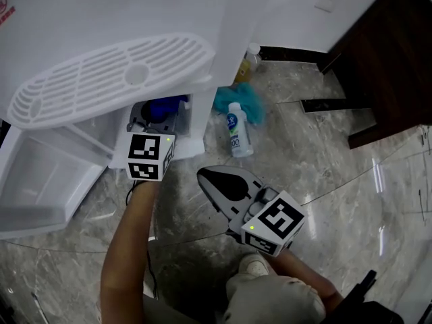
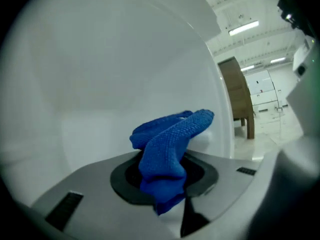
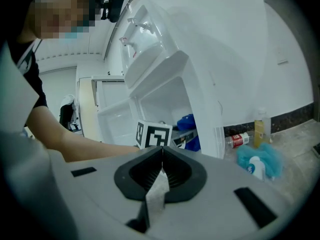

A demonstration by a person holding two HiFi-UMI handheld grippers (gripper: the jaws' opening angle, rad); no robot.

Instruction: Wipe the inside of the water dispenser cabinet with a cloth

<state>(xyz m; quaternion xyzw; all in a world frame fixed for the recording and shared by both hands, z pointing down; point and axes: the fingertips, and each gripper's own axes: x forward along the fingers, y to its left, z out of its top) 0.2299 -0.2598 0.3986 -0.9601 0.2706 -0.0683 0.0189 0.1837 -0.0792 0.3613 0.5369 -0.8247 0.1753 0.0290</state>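
Observation:
The white water dispenser (image 1: 108, 79) stands at the upper left, and its lower cabinet (image 1: 192, 123) is open. My left gripper (image 1: 156, 115) reaches into that cabinet, shut on a blue cloth (image 1: 167, 105). In the left gripper view the blue cloth (image 2: 172, 134) bunches out of the left gripper (image 2: 165, 176), close to the white inner wall (image 2: 100, 84). My right gripper (image 1: 206, 176) hovers over the floor in front of the cabinet, shut and holding nothing. The right gripper view shows the right gripper (image 3: 161, 156) with its jaws meeting, and the blue cloth (image 3: 186, 121) beyond in the cabinet.
The cabinet door (image 1: 34, 181) hangs open to the left. A teal cloth (image 1: 243, 98) and a lying white bottle (image 1: 235, 133) are on the marble floor right of the dispenser. Another bottle (image 1: 250, 58) stands by the wall. Dark wooden furniture (image 1: 385, 52) fills the upper right.

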